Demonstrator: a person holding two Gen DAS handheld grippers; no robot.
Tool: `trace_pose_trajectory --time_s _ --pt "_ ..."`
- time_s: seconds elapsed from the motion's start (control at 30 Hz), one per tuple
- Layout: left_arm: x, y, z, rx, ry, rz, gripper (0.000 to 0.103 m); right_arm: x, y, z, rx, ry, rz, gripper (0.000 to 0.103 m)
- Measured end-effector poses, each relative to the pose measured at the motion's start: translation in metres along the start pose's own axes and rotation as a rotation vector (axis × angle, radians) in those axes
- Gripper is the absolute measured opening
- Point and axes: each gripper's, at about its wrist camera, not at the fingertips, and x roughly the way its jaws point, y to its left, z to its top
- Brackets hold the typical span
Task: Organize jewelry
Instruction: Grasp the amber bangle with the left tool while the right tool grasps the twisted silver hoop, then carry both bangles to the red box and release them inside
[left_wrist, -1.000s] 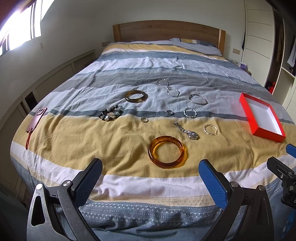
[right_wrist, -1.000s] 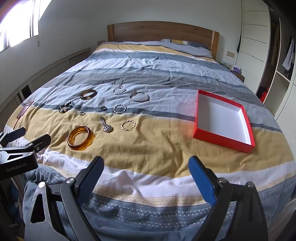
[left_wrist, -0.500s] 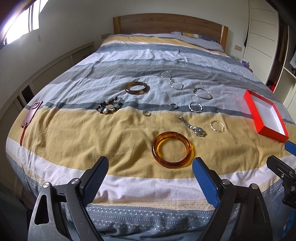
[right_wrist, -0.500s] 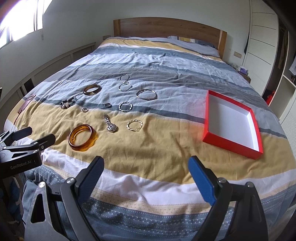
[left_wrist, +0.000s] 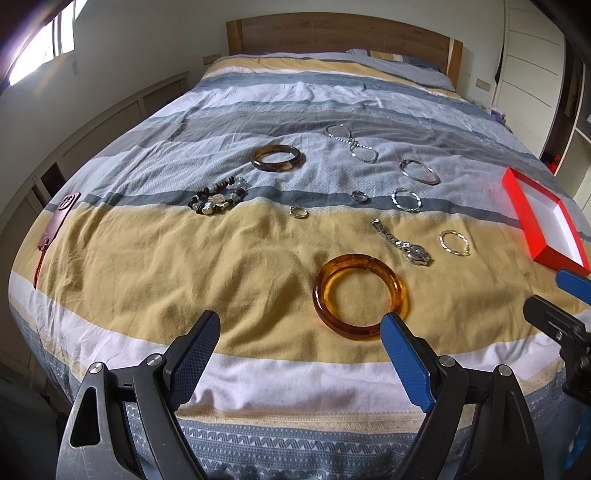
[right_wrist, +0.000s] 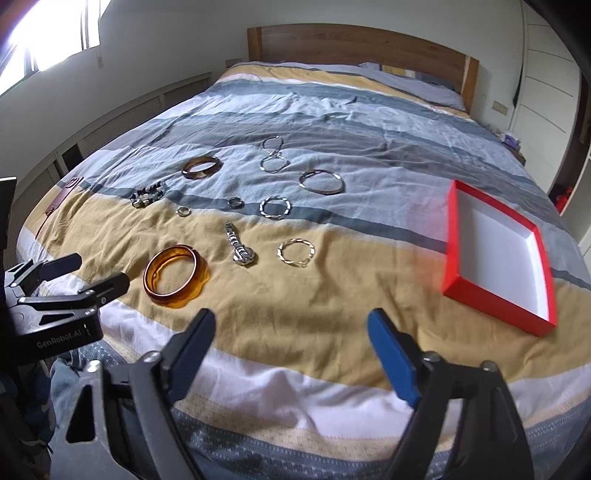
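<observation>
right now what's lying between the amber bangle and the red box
In the right wrist view, the watch and a thin twisted bracelet lie between amber bangle and red box.

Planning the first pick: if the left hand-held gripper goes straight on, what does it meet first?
Probably the amber bangle, just ahead of the open left hand-held gripper, nearer its right finger; depth is uncertain.

Left gripper (left_wrist: 300, 319) and right gripper (right_wrist: 290, 317) both hover level, jaws spread wide, holding nothing.

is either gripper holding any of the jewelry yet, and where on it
Nothing is held. The left gripper and right gripper are both open above the bed; the amber bangle lies untouched.
</observation>
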Motion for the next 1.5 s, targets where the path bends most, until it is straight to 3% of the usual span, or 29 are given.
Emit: trace_pose_trajectory --time_s 0.37,0.53,0.67,0.9,1.0,1.1,1.27,1.5 --pt "0.032 0.016 0.008 -0.070 0.044 -0.056 0.086 0.045 -0.001 0.025 -0.009 0.028 0.068 0.055" --pt "0.052 0.014 0.012 -0.072 0.084 -0.091 0.080 0.071 -0.009 0.035 0.007 0.049 0.078 0.054" --pt "0.073 0.010 0.012 -0.066 0.131 -0.103 0.069 0.090 -0.017 0.040 0.023 0.071 0.075 0.055" --pt "0.086 0.000 0.011 -0.014 0.157 -0.080 0.067 0.119 -0.023 0.043 0.019 0.108 0.078 0.054" --pt "0.089 -0.005 0.012 0.014 0.161 -0.076 0.060 0.127 -0.022 0.044 0.012 0.114 0.077 0.048" --pt "0.091 -0.009 0.014 0.029 0.158 -0.094 0.045 0.133 -0.022 0.045 0.001 0.120 0.087 0.037" --pt "0.087 -0.008 0.015 0.012 0.157 -0.140 0.012 0.131 -0.025 0.046 0.012 0.123 0.108 0.037" --pt "0.067 -0.002 0.012 -0.028 0.138 -0.147 0.010 0.104 -0.028 0.041 0.034 0.095 0.117 0.037"
